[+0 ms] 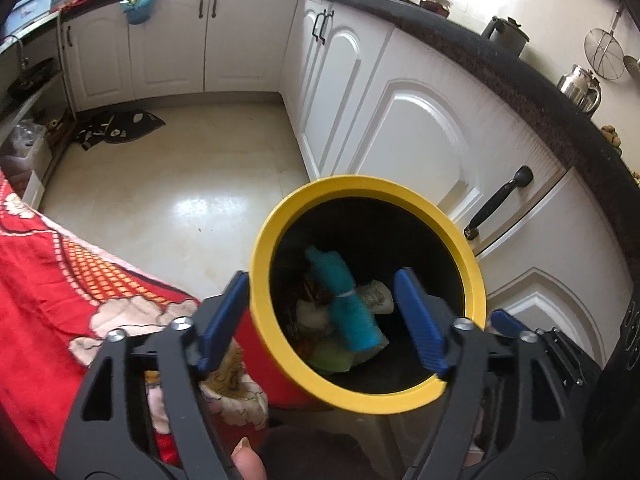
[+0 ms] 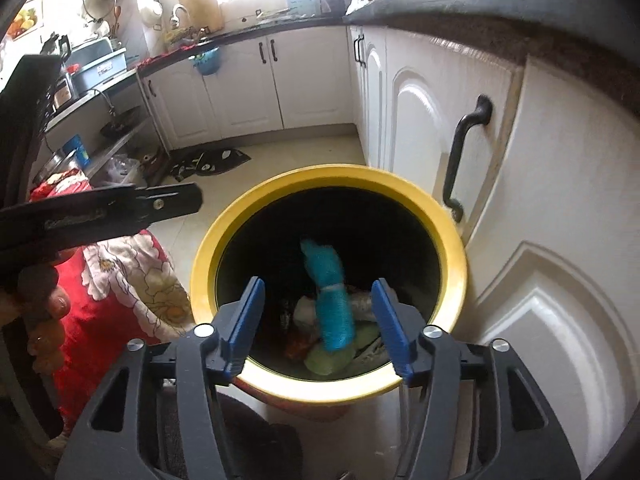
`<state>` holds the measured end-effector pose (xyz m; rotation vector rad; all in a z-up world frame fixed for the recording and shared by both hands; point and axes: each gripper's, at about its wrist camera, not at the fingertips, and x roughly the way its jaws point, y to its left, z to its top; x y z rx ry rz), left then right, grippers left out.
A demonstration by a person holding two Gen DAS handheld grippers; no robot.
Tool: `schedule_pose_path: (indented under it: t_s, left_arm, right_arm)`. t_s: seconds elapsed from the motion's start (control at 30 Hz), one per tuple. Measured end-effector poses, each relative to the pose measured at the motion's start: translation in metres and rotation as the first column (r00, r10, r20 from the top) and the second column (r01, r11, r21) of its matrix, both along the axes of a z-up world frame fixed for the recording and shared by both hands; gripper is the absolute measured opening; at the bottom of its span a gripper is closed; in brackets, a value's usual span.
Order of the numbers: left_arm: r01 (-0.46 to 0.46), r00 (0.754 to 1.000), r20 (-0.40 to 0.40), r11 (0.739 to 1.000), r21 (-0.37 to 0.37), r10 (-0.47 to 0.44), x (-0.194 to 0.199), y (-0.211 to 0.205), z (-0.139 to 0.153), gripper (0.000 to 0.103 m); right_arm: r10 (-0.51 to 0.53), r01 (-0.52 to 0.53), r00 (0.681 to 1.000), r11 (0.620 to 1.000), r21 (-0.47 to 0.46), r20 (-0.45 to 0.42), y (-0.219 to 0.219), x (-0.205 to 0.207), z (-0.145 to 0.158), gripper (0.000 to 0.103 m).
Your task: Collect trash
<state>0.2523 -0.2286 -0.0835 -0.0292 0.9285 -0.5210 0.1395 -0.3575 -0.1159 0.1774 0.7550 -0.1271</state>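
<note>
Your left gripper (image 1: 320,316) stands wide with nothing pressed between its blue pads, one pad outside the yellow rim and one over the opening. Your right gripper (image 2: 318,328) is also parted and empty above the same bin (image 2: 456,276). Inside the bin, a blurred turquoise roll (image 1: 344,300) tied with a white band lies over crumpled paper and green scraps. Print on the paper is too small to read. White cabinet doors (image 2: 560,160) stand just beside the bin.
</note>
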Motion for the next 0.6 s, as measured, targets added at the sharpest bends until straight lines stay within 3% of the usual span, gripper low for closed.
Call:
schedule_pose_path:
  t_s: [0.17,0.3,0.6]
  left_arm:
    - [-0.019,0.999,0.038,1.000,-0.006,0.019,-0.009,0.015,0.017,0.092]
    - [-0.035,0.997,0.068,0.999,-0.017,0.036,-0.020,0.030,0.030,0.092]
    - [-0.087,0.988,0.127,0.995,-0.038,0.092,-0.049,0.068,0.055,0.092]
  right_arm:
    - [-0.016,0.017,0.998,0.999,-0.026,0.053,0.003,-0.011,0.019,0.074]
    - [-0.021,0.026,0.996,0.998,-0.049,0.091,0.010,-0.020,0.032,0.086]
    - [-0.038,0.054,0.983,0.995,-0.082,0.180,0.024,-0.048,0.057,0.096]
